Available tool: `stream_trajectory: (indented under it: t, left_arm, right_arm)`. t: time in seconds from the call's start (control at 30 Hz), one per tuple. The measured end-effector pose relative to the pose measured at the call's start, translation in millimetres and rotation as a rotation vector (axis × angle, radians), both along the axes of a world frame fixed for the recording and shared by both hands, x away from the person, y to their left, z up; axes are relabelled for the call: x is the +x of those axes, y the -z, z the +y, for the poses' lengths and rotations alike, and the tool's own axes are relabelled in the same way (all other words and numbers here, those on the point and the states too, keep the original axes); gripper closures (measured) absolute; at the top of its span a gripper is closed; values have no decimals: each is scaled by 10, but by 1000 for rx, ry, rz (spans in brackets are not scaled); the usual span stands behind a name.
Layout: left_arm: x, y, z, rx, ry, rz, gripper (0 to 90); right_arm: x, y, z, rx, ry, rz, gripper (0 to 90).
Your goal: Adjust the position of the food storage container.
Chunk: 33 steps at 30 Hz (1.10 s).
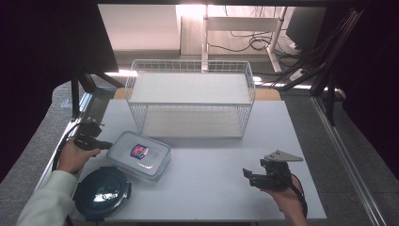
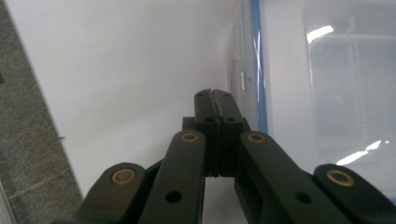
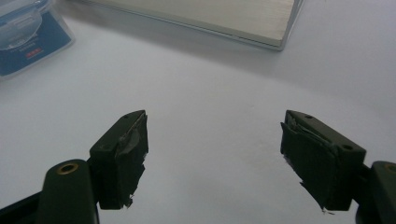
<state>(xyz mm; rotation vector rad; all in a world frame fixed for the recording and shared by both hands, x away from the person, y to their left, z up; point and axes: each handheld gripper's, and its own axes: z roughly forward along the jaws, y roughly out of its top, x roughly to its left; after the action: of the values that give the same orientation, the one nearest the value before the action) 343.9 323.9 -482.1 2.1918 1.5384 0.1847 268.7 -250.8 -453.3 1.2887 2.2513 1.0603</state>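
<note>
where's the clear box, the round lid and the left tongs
clear box (image 1: 139,155), high view, middle of its flat top
round lid (image 1: 102,193), high view, centre of the dark disc
left tongs (image 2: 214,98), left gripper view, tips of the shut jaws

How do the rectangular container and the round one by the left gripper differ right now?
The rectangular container is clear with a clear lid and a blue-and-red label; the round container has a dark blue lid. The rectangular one lies farther up the table, with the shut left gripper at its edge; the round one sits at the near edge. Both are lidded.
</note>
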Motion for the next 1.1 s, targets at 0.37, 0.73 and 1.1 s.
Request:
stream_trajectory:
  t: [0.37,0.73,1.1]
  left_arm:
    - [-148,-9,-275,-10,76,6,900]
    - [-211,-24,-486,13,139,33,900]
    - [-257,-46,-773,41,234,65,900]
  right_arm:
    - [-3,13,17,-5,-6,2,230]
    - [-9,9,36,-9,-9,1,230]
    - [-14,10,50,-3,-16,3,230]
